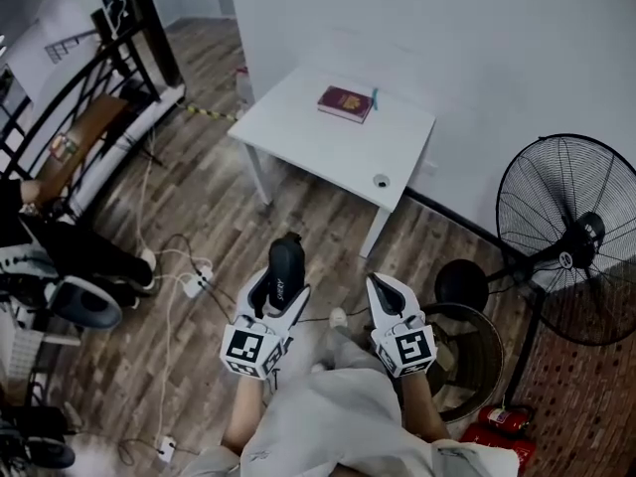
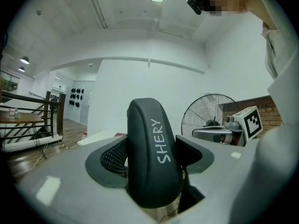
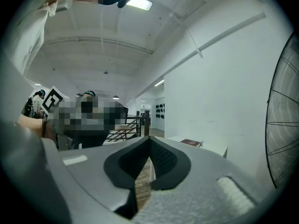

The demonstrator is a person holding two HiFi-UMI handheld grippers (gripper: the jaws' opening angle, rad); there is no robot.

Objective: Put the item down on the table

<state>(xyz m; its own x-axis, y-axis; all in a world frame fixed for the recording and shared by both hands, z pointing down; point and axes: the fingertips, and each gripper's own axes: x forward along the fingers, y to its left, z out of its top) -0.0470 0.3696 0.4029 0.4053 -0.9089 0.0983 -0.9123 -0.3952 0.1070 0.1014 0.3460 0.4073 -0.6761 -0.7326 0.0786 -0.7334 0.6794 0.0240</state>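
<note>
A black rounded item (image 1: 286, 259) with "SHERY" in white letters (image 2: 154, 148) sits between the jaws of my left gripper (image 1: 283, 284), which is shut on it and holds it above the wooden floor. In the left gripper view the mesh pads (image 2: 114, 157) press its sides. My right gripper (image 1: 383, 288) hangs beside it on the right, shut with nothing between its fingertips (image 3: 149, 146). The white table (image 1: 328, 147) stands ahead, a good way from both grippers, and shows small in the left gripper view (image 2: 96, 136) and the right gripper view (image 3: 208, 147).
A maroon book (image 1: 345, 102) and a small round object (image 1: 381, 180) lie on the table. A large floor fan (image 1: 566, 237) stands at the right and a red extinguisher (image 1: 502, 423) by its base. Cables (image 1: 189, 281) and a dark railing (image 1: 89, 87) are at the left.
</note>
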